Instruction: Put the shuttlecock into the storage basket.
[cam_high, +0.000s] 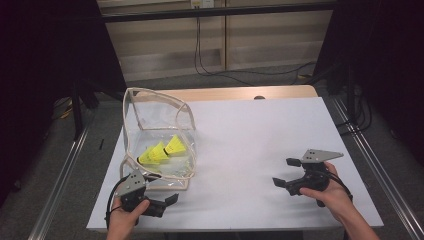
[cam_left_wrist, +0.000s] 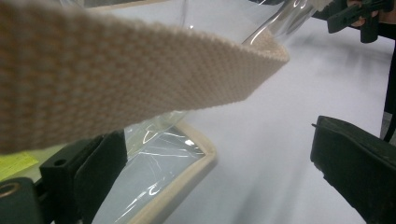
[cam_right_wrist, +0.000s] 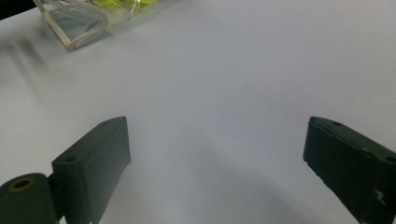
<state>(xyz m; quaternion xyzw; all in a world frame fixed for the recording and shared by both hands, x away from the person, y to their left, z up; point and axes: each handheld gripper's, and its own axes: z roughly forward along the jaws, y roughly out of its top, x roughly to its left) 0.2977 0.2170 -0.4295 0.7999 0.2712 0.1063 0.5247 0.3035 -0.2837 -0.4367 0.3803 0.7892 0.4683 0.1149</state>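
White table (cam_high: 240, 150) carries everything, wooden edge at its 12 o'clock side. Clear plastic bag (cam_high: 150, 135) with cream webbing trim stands open toward the table's 9 o'clock, near the left edge; its flap arches up. Inside lie yellow shuttlecocks (cam_high: 161, 150), pressed against the lower wall. Left gripper (cam_high: 157, 192) sits at 7 o'clock, just beside the bag's near corner, jaws spread wide; in the left gripper view a cream strap (cam_left_wrist: 116, 79) crosses just above the jaws, contact unclear. Right gripper (cam_high: 287, 172) rests at 4 o'clock, well apart from the bag, jaws spread over bare table, pinching nothing.
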